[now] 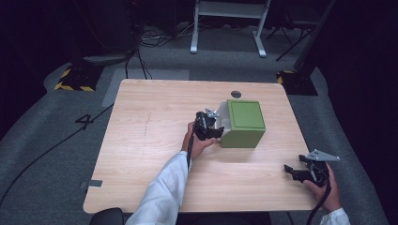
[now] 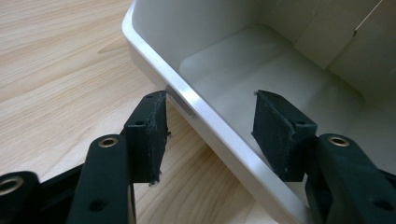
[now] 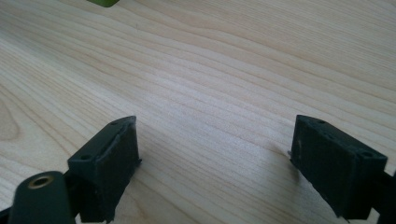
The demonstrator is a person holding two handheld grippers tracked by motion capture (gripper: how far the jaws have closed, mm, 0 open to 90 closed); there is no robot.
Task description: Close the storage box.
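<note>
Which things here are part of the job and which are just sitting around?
Part of the job:
- white drawer, pulled out of the green box
- left gripper, jaws straddling the drawer's front rim, not pressing it

Just there:
- right gripper, open over bare table
- round hole in the tabletop
- white desk frame behind

A "4" marked on the floor (image 1: 85, 121) left of table; no other text.

The left gripper (image 1: 210, 125) is hiding part of the white drawer (image 1: 223, 115) projecting from the green box (image 1: 244, 123).
</note>
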